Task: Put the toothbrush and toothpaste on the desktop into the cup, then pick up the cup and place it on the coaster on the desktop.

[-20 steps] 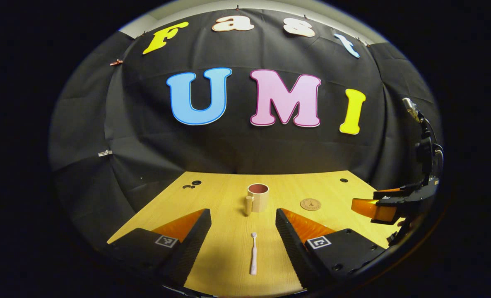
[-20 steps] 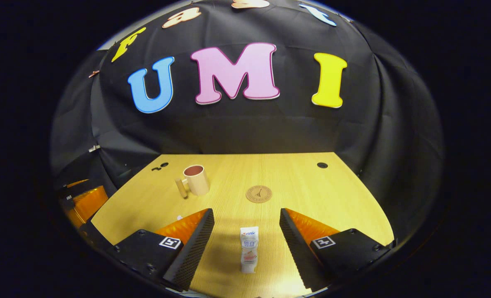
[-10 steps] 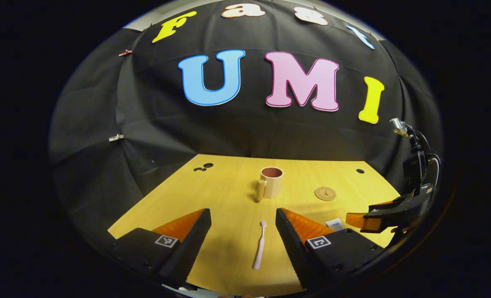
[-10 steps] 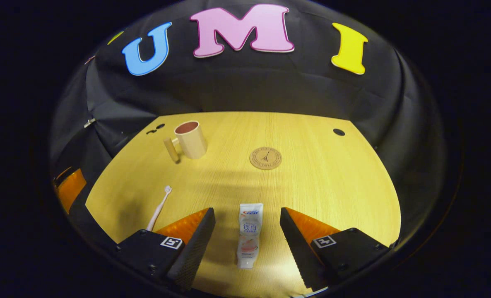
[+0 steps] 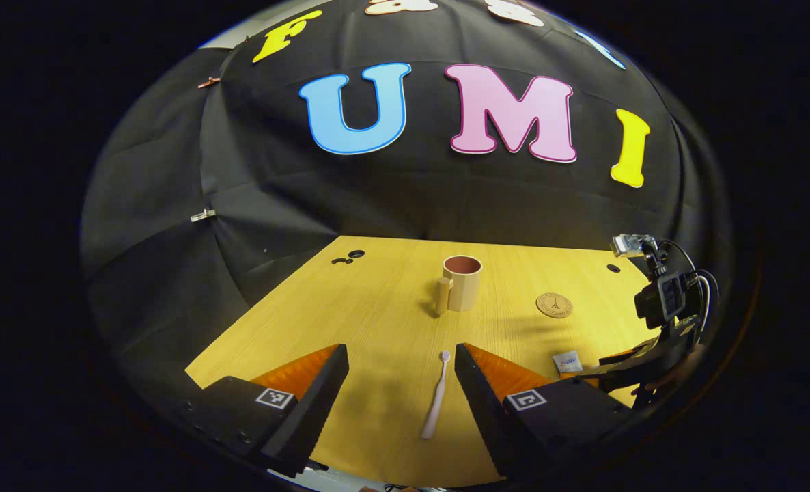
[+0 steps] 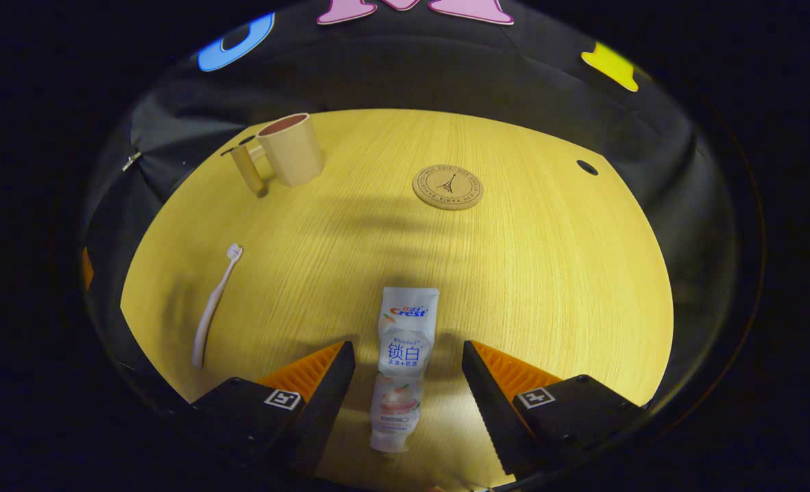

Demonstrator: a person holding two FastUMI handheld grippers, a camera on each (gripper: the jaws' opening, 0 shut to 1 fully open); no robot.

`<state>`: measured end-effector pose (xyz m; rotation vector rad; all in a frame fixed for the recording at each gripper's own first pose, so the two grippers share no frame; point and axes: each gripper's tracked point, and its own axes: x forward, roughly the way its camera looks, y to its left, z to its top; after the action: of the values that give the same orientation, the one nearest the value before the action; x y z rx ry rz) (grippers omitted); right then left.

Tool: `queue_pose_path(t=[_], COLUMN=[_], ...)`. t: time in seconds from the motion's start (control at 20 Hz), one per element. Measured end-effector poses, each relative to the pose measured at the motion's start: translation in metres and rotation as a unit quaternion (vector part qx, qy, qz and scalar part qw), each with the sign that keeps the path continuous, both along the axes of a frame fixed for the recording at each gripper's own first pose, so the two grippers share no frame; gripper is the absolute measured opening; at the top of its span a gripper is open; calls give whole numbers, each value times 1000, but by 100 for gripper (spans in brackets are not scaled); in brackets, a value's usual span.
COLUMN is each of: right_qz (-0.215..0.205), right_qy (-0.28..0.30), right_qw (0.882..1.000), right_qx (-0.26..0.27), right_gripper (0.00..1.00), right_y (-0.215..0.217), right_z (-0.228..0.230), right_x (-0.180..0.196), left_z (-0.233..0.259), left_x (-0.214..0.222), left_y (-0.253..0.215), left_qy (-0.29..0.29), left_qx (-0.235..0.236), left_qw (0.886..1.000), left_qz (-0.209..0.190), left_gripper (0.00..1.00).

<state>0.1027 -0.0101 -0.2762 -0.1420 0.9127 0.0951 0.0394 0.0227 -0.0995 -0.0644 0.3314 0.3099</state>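
A pale pink toothbrush (image 5: pixel 436 395) lies flat on the wooden desktop (image 5: pixel 378 321), just ahead of my open left gripper (image 5: pixel 401 372) and closer to its right finger. The white toothpaste tube (image 6: pixel 401 362) lies flat between the spread fingers of my open right gripper (image 6: pixel 408 369), which hangs low over it without touching. A beige cup (image 5: pixel 461 282) with a side handle stands upright mid-table, empty. The round cork coaster (image 5: pixel 554 305) lies to its right. In the right gripper view I see the cup (image 6: pixel 290 149), the coaster (image 6: pixel 448 186) and the toothbrush (image 6: pixel 214 304). The right gripper (image 5: pixel 634 365) also shows at the far right of the left gripper view.
Black cloth walls close the table in at the back and on both sides. Small round holes (image 5: pixel 348 257) mark the far left of the desktop, and one hole (image 5: pixel 613 268) the far right. Bare wood lies between the cup and the two grippers.
My right gripper has tipped down and dropped toward the toothpaste, which now lies between its fingers. My left gripper has come lower and nearer the toothbrush. Both stayed open.
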Motion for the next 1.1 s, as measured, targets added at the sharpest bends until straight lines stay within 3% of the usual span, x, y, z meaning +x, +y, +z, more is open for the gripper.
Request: queue_pose_path(t=[0.35,0.45,0.5,0.55,0.65,0.95,1.1], right_qz=[-20,-39,-50,-59,-71,-76,-91], right_qy=[36,39,41,52,69,52,61], right_qw=[999,998,998,997,995,996,994], right_qx=[5,7,7,6,3,-1,3], right_gripper=[98,85,66,65,48,47,34], right_y=[-5,-6,-7,-7,-5,-2,-1], right_z=[-19,-17,-18,-17,-18,-18,-16], right_x=[-3,-2,-1,-4,-7,-6,-4], left_z=[-3,2,1,1,1,-8,-21], left_x=[-8,-7,-9,-9,-10,-12,-14], left_y=[4,3,2,1,3,16,31], left_qy=[22,16,14,15,11,10,22], left_qx=[10,8,5,3,2,-7,-13], left_qw=[1000,1000,1000,1000,1000,999,998], left_qz=[19,14,8,3,-8,-41,-55], left_gripper=[96,98,98,99,99,99,99])
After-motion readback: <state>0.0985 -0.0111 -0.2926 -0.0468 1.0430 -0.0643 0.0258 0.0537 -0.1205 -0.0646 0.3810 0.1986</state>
